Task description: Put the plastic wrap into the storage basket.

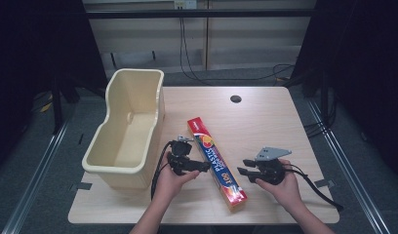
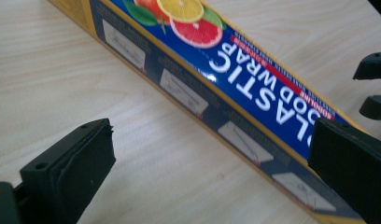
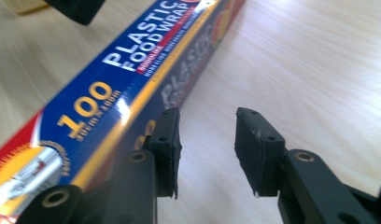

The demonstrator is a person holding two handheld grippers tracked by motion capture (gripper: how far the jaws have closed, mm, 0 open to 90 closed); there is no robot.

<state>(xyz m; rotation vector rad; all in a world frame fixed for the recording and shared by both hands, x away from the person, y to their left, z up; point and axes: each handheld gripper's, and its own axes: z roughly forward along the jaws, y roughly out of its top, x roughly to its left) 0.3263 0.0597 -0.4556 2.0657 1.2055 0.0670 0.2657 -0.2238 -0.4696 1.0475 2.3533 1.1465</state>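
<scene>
Now the long box of plastic food wrap (image 1: 217, 161) is lying flat on the table (image 1: 265, 122), slanted, with one end pointing at the near edge and the other toward the middle. A cream tub (image 1: 129, 126) is standing just beside it, along the left edge of the table.

The left gripper (image 1: 203, 166) is held just left of the box, close to its side. Its jaws are spread wide — in the left gripper view one pad (image 2: 81, 158) is seen over bare wood and the other (image 2: 352, 163) over the box, so the box is not yet pinched. The right gripper (image 1: 245, 166) is held just right of the box. Its jaws are part way open with only bare table between them, and nothing is held.

It looks like the box is about to be picked up. To do it well, the wide left jaws should be lowered evenly over both long sides, near the middle, before being squeezed — gently, so the thin card is not crushed. The box should be kept level when lifted.
</scene>
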